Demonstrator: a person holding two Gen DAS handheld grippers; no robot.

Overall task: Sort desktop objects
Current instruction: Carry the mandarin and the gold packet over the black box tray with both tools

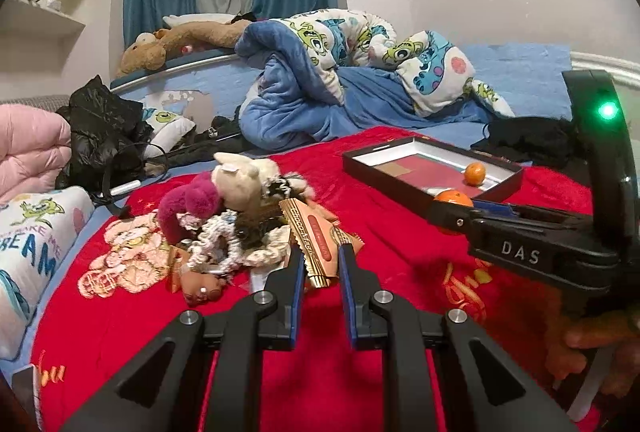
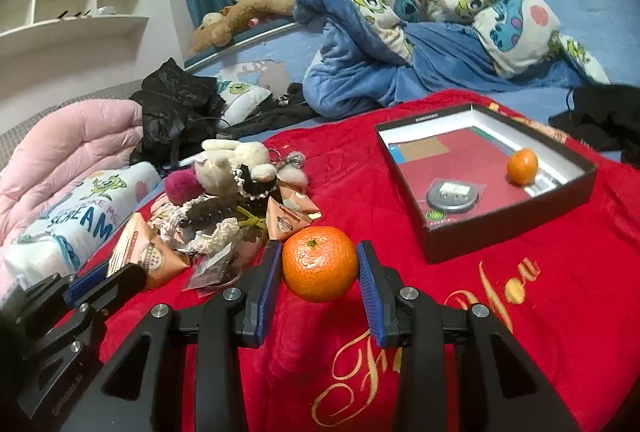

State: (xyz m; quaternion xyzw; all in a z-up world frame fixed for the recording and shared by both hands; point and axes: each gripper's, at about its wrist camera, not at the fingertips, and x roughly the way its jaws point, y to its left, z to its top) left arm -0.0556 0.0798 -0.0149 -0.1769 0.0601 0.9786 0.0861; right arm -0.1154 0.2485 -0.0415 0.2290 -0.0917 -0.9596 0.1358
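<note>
My right gripper [image 2: 320,252] is shut on a mandarin orange [image 2: 320,264], held just above the red blanket [image 2: 520,312]. In the left wrist view the same gripper [image 1: 444,210] comes in from the right with the orange [image 1: 454,198] at its tip, close to the near wall of the box. My left gripper [image 1: 320,256] is shut on a gold and orange chocolate snack packet [image 1: 314,248] at the edge of the pile; the right wrist view shows it [image 2: 100,278] low on the left, gripping the packet [image 2: 148,256]. The black shallow box [image 2: 500,228] holds a second orange [image 2: 522,166] and a round grey disc [image 2: 452,196].
A pile of plush toys [image 1: 240,184], a maroon pompom [image 1: 192,200], crocheted items [image 2: 212,232] and more orange packets [image 2: 288,220] lies left of centre. Behind are a blue quilt [image 1: 320,80], a black bag [image 1: 100,124], a pink duvet [image 2: 72,144] and a pillow [image 1: 28,252].
</note>
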